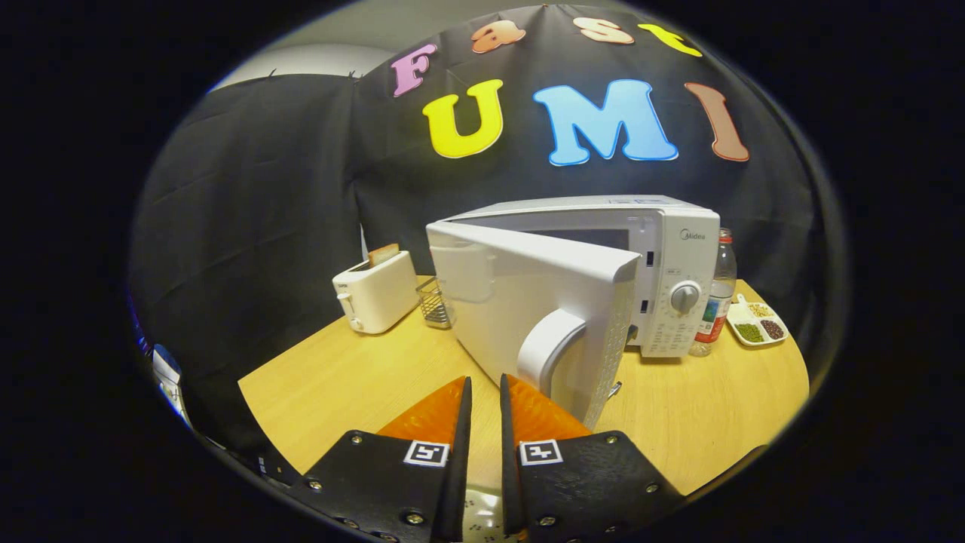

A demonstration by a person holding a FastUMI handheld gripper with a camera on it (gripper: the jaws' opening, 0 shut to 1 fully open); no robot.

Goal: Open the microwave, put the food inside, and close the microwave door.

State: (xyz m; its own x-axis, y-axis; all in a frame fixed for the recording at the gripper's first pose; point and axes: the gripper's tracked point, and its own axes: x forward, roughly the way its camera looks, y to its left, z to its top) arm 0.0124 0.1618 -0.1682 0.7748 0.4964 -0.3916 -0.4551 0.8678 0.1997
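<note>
A white microwave (671,249) stands on the wooden table (354,377). Its door (520,294) is swung partway open toward me, hinged on the left, and it hides most of the cavity. The door's curved white handle (546,351) sits just ahead of my right fingertip. My gripper (485,381) is low over the table in front of the door, its fingers almost together with only a narrow gap and nothing between them. A slice of bread (383,253) sticks up from a white toaster (375,292) left of the microwave.
A small wire basket (435,303) stands between the toaster and the door. Right of the microwave are a clear bottle (716,294) and a white divided dish of beans (758,323). Bare tabletop lies left of my fingers.
</note>
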